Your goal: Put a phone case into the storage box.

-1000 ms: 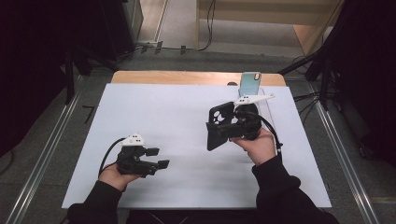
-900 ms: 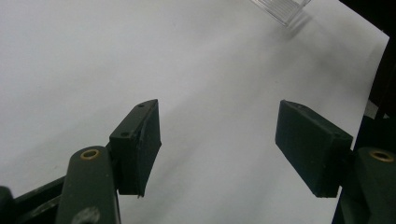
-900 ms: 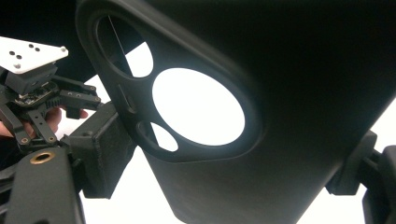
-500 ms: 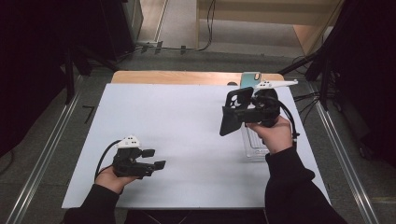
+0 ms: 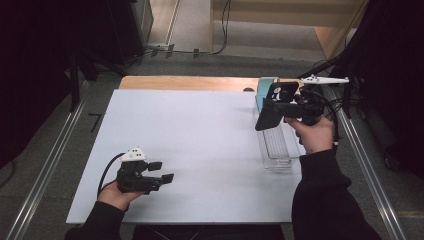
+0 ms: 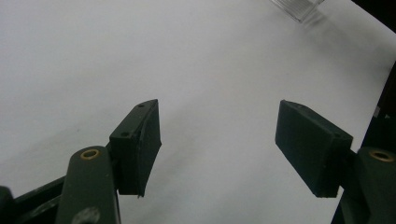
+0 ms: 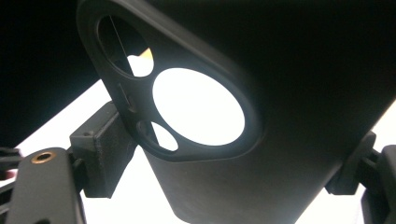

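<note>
A black phone case (image 5: 270, 110) with round camera cut-outs hangs in the air at the table's right side, above the far end of a clear plastic tray (image 5: 280, 150). My right gripper (image 5: 281, 107) is shut on it. In the right gripper view the case (image 7: 289, 116) stands between both pads (image 7: 100, 154) and the white table shows through its holes. My left gripper (image 5: 162, 171) rests low over the near left of the white table (image 5: 200, 135). Its jaws are open with nothing between them (image 6: 217, 144).
A teal flat object (image 5: 261, 92) lies at the back right beside the tray's far end. A corner of the clear tray (image 6: 299, 7) shows far off in the left gripper view. A strip of bare wood (image 5: 185, 82) runs along the table's far edge.
My right gripper has carried the phone case from the middle right of the table up and toward the far right, over the clear tray. The left gripper has stayed nearly in place.
</note>
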